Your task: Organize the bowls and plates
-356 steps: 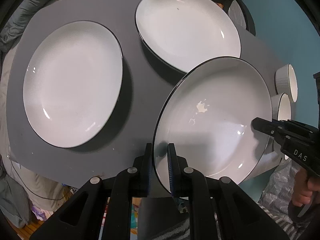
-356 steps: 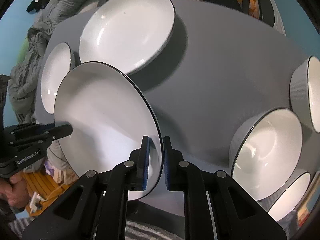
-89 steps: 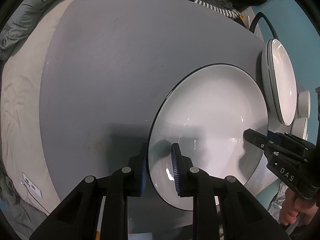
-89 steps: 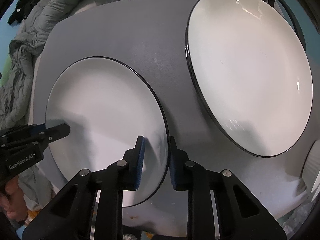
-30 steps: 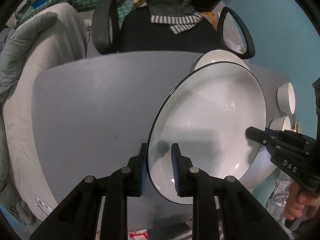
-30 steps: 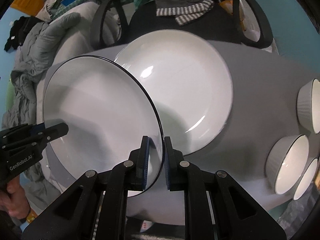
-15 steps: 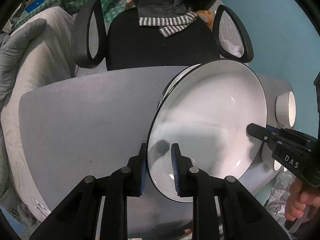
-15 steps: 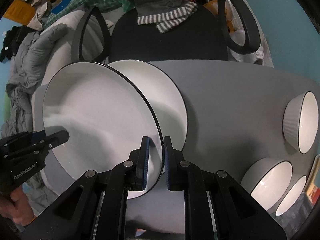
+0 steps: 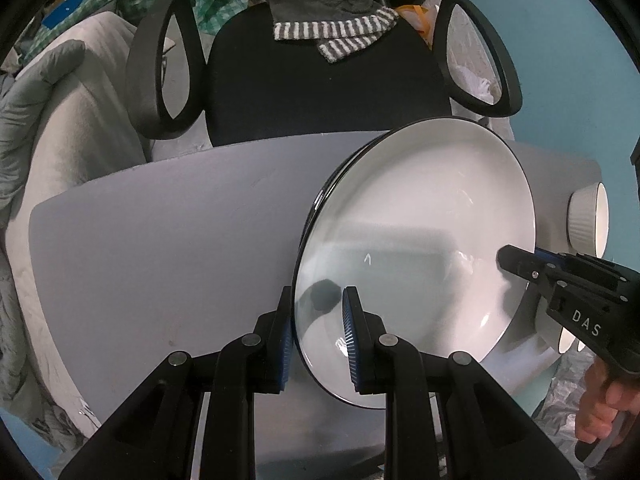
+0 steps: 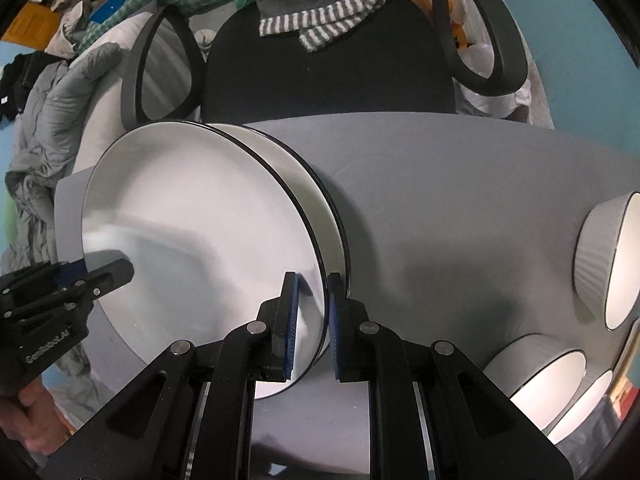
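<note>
**Plate held over the stack by both grippers**

Above the grey tabletop [image 9: 160, 248], a white plate [image 9: 420, 216] with a thin black rim is held from opposite edges. The left hand-held gripper [image 9: 318, 334] is clamped on its near rim, blue pads on either face; the right hand-held gripper [image 10: 310, 316] is clamped on the opposite rim. The plate sits tilted directly over a stack of plates [image 10: 320, 184] of the same kind, whose rims show just behind it. Ribbed white bowls [image 10: 608, 264] stand on the tabletop well apart to the right. A black office chair [image 9: 320, 88] with a striped cloth [image 9: 340, 36] draped on it stands beyond the tabletop.
</note>
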### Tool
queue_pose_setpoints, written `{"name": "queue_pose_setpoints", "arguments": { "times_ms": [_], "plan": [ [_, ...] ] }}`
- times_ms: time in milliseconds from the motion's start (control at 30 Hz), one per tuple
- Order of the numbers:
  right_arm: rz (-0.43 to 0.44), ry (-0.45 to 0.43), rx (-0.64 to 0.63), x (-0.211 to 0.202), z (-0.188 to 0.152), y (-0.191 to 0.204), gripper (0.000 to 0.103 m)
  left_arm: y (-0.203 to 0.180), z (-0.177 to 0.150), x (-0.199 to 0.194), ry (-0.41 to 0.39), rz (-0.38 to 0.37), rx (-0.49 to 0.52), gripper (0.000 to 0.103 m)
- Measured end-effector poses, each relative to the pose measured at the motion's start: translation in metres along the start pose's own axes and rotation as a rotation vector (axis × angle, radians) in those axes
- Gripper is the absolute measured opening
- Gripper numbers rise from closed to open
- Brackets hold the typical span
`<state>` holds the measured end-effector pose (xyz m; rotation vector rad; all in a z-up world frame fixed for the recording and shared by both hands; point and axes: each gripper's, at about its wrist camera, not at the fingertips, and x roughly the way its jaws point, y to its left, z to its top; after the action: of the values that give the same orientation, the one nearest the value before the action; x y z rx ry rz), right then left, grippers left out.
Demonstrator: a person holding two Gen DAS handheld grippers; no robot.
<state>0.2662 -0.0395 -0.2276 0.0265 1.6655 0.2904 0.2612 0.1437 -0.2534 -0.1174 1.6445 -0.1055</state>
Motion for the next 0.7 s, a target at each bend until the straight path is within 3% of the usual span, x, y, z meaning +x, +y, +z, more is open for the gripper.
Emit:
{"name": "queue_pose_setpoints", "arguments": {
  "times_ms": [467,533,600,700],
  "plan": [
    [0.024,0.08,0.024,0.01,0.013,0.0,0.019,-0.005,0.01,0.004,-0.007,0.078,0.012,0.023],
    [0.022,0.092,0.024,0.01,0.014,0.001,0.022,-0.006,0.012,0.005,0.002,0.085,0.018,0.024],
    [0.013,0.108,0.012,0.01,0.016,0.006,0.033,-0.009,0.012,0.008,0.013,0.096,0.026,0.025],
    [-0.016,0.132,-0.017,0.01,0.017,0.015,0.042,-0.012,0.013,0.008,0.017,0.109,0.037,0.027]
  ]
}}
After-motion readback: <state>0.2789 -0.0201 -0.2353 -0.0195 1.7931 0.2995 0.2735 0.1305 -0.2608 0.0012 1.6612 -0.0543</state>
